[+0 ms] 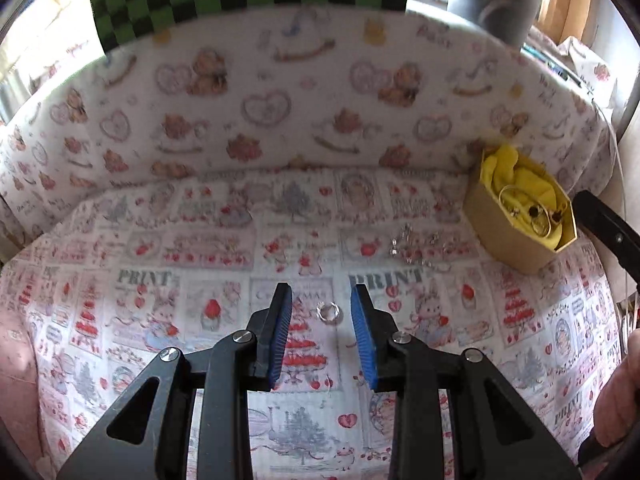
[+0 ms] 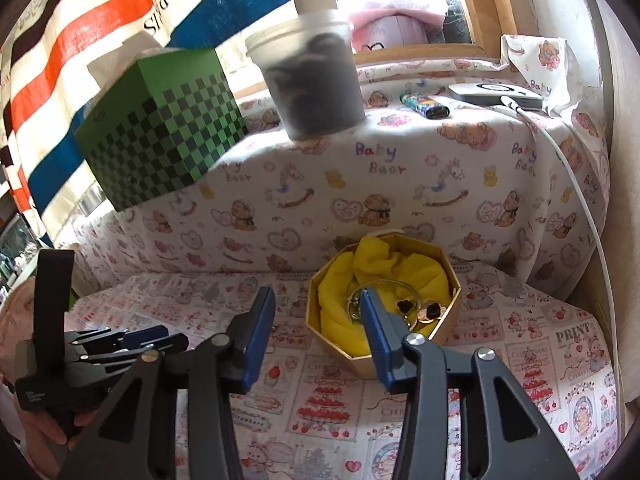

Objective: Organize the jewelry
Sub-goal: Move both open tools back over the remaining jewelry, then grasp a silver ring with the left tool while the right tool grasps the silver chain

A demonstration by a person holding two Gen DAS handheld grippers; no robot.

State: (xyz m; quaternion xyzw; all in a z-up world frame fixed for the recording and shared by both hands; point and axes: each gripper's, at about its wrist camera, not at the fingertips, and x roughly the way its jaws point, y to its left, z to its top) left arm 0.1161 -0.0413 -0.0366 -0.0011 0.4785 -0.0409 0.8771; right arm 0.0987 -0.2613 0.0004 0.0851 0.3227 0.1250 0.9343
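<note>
A small silver ring lies on the patterned cloth between the blue pads of my left gripper, which is open and low over it. A silver chain piece lies further back on the right. An octagonal gold box lined with yellow cloth holds several gold bangles and earrings; it also shows in the right wrist view. My right gripper is open and empty, hovering just in front of the box. The left gripper also shows at the left of the right wrist view.
A padded wall with a teddy-bear print rises behind the cloth. On its ledge stand a green checkered box, a plastic tub, a lighter and a flat device with a white cable.
</note>
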